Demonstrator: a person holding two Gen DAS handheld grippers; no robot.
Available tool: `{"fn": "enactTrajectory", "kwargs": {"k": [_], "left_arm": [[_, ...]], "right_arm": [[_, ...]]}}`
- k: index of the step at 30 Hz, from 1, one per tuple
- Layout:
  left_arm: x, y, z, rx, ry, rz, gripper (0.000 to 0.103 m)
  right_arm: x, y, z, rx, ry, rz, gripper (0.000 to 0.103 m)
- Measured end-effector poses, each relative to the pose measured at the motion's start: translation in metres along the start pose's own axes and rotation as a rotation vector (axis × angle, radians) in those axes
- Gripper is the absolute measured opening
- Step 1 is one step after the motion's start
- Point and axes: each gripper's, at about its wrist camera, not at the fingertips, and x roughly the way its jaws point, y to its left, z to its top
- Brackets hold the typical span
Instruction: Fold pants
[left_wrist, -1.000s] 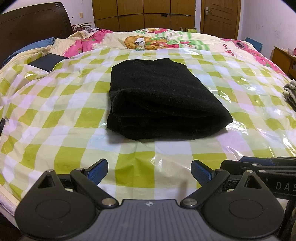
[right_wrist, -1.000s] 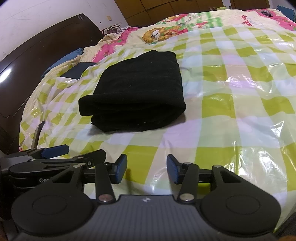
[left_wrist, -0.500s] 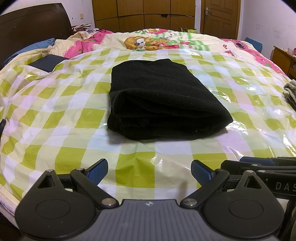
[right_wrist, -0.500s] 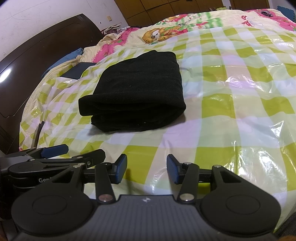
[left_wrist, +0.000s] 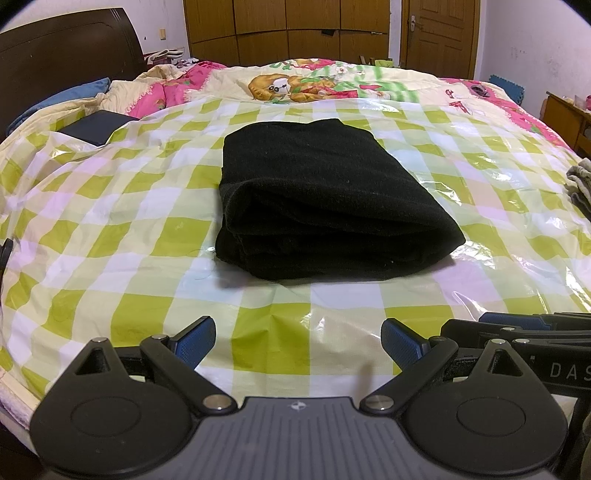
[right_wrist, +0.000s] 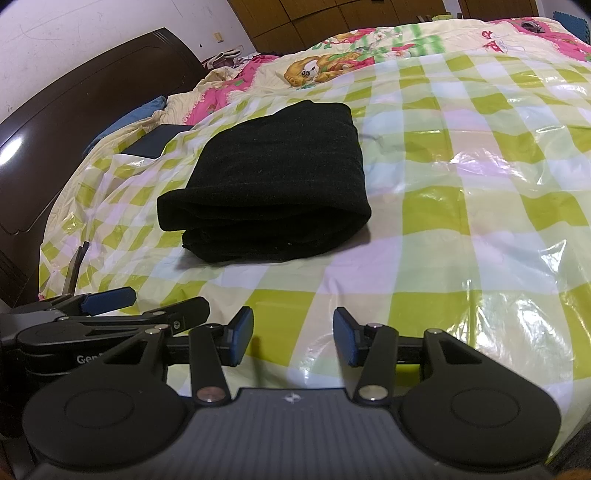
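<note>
Left wrist: folded pants (left_wrist: 325, 199) run lengthwise away; left tongs (left_wrist: 298, 341), right tongs (right_wrist: 293, 338) agape, empty.

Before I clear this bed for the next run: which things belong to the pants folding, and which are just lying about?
Job:
- black pants, folded
- left gripper
- right gripper

Lying about:
- dark flat box
- blue pillow
- cartoon quilt
- grey clothes

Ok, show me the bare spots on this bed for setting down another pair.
Bare checked sheet lies right of the folded black pants, and a strip runs between them and the gripper tips. Crowded: the dark flat item far left, and grey cloth at the right edge.
</note>
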Motion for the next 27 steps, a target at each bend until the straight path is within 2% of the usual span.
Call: {"fn": "enactTrajectory", "kwargs": {"k": [10, 22, 27], "left_arm": [[-0.0026, 0.0003, 0.0009, 0.000, 0.001, 0.005, 0.103], [0.0002, 0.0017, 0.0023, -0.013, 0.064, -0.010, 0.103], [0.0000, 0.0012, 0.0024, -0.007, 0.051, -0.001, 0.103]], "right_arm": [[-0.0001, 0.0000, -0.0002, 0.000, 0.000, 0.000, 0.050], [-0.0002, -0.0008, -0.0001, 0.003, -0.002, 0.002, 0.050], [-0.0011, 0.0002, 0.0005, 0.005, -0.003, 0.002, 0.050]]}}
